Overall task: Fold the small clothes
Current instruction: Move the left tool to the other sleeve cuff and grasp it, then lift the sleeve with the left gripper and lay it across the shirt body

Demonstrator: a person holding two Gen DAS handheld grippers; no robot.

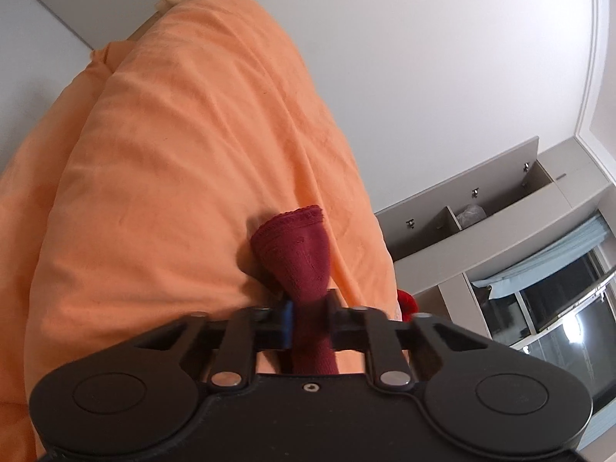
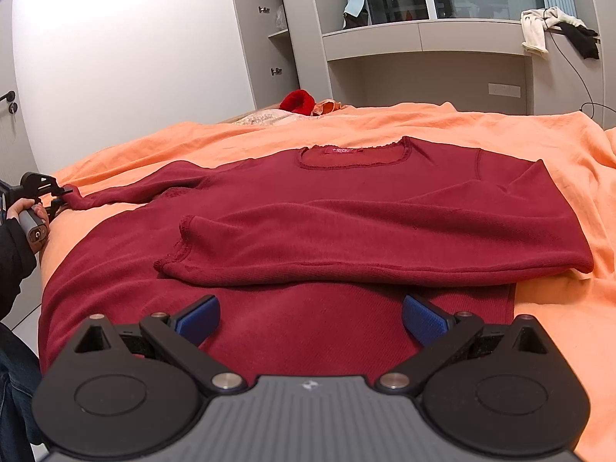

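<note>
Nearest the right wrist camera, the right gripper (image 2: pixel 311 321) hovers with its blue pads (image 2: pixel 198 321) spread wide over the lower hem of the dark red top (image 2: pixel 269 331), holding nothing. The top lies face up on the orange bedspread (image 2: pixel 558 154), its long axis running from the hem near this gripper to the neckline (image 2: pixel 352 154) at the far end; one sleeve (image 2: pixel 346 242) is already folded across the chest, its cuff pointing toward the left. The other sleeve (image 2: pixel 127 190) stretches out sideways to the bed's left edge, where the left gripper (image 2: pixel 63 202), held by a person's hand (image 2: pixel 27 210), is clamped on the cuff (image 1: pixel 296 242); the left wrist view shows the cloth pinched tight between the jaws. The likely trouble is in carrying that sleeve over: only a narrow bunch of fabric is pinched, so a quick pull could drag the whole top sideways, disturb the folded sleeve, or let the cuff slip free. With the right gripper not pressing the body down, nothing anchors the garment against that pull.
</note>
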